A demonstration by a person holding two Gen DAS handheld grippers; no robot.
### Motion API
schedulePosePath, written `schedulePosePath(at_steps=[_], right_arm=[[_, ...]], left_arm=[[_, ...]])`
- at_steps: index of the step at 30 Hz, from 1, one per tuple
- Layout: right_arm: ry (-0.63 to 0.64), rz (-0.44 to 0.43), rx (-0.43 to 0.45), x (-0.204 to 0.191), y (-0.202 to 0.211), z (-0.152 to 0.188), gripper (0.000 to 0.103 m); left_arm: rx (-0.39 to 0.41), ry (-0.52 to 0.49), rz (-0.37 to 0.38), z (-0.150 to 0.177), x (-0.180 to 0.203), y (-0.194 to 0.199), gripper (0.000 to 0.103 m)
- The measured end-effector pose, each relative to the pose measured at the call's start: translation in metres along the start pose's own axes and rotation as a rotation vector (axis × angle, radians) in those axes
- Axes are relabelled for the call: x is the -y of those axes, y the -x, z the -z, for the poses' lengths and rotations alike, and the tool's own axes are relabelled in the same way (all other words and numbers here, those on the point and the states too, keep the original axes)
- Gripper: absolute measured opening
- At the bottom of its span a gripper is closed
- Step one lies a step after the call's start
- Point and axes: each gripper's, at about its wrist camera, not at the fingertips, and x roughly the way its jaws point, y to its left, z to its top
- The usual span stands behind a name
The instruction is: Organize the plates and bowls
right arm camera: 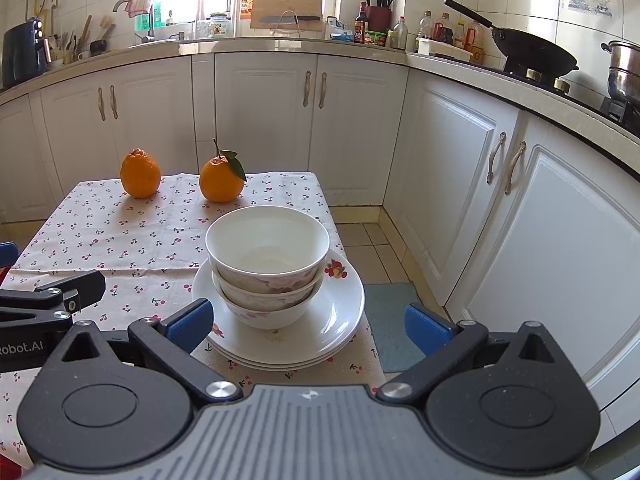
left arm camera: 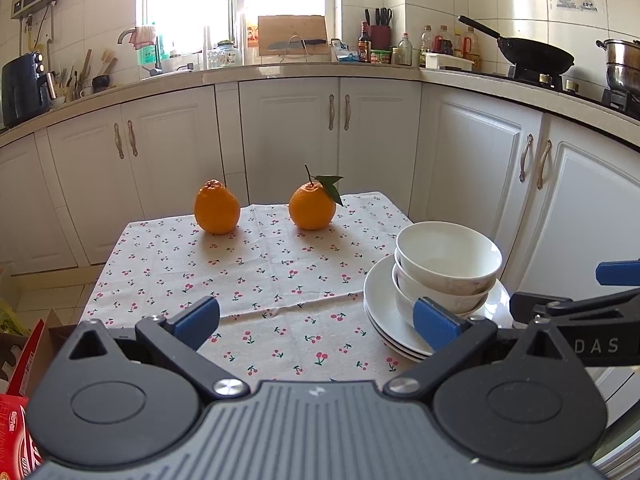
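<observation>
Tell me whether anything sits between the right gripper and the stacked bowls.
Nothing visible does. The right gripper is open and faces the stacked bowls directly; the bowls sit on the stack of plates, whose near rim lies just ahead of the gripper. The two oranges are beyond the bowls, out of the path.

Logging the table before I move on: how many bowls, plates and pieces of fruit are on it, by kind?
Bowls: 3, nested in one stack
Plates: 3, as far as the rim edges show, stacked under the bowls
Oranges: 2, one bare, one with a leaf
Total: 8
Both the left gripper and the right gripper are open and empty.
</observation>
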Motion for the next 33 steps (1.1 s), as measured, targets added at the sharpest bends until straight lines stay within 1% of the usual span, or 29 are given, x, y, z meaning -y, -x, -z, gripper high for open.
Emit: schedulePosePath(at_steps=[33], right_arm=[[0.013,0.022,0.01,-0.0019,0.0003,-0.0011,0.103]], left_arm=[[-0.004,0.003,-0.001,0.0,-0.0003,-0.0005,0.102]])
